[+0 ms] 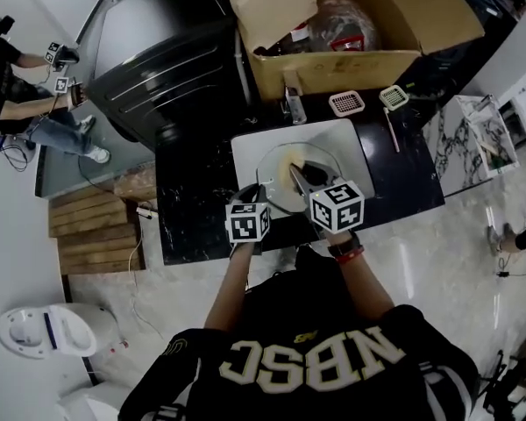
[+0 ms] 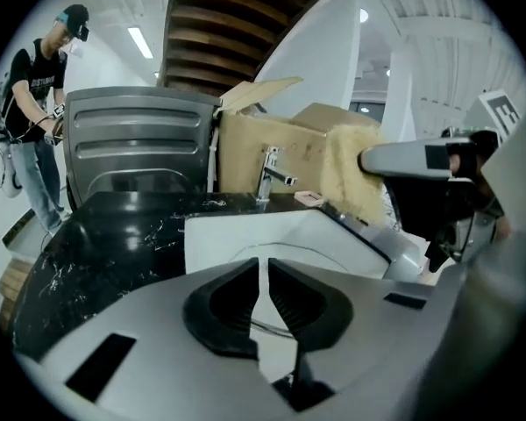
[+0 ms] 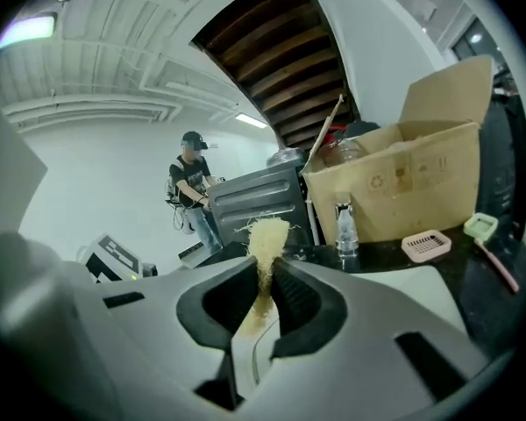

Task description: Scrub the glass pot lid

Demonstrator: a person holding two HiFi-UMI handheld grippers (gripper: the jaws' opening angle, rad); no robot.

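Note:
The glass pot lid [image 1: 273,169] lies in the white sink [image 1: 245,152] set into a black marble counter. My left gripper [image 1: 262,191] sits at the lid's near left rim, and its jaws are shut on that thin edge [image 2: 245,260]. My right gripper [image 1: 296,172] hovers over the lid's middle, shut on a yellowish fibrous scrubber [image 1: 287,158]. In the right gripper view the scrubber [image 3: 267,235] sticks up between the pads of the right gripper [image 3: 265,270]. The left gripper view shows the left gripper [image 2: 265,274] low, with the scrubber [image 2: 351,178] held up at right.
A faucet [image 1: 294,103] stands behind the sink. An open cardboard box [image 1: 351,24] fills the back of the counter, beside a black ribbed appliance [image 1: 167,60]. A white slotted dish [image 1: 346,103] and a green brush [image 1: 393,96] lie at back right. A person [image 1: 17,86] stands far left.

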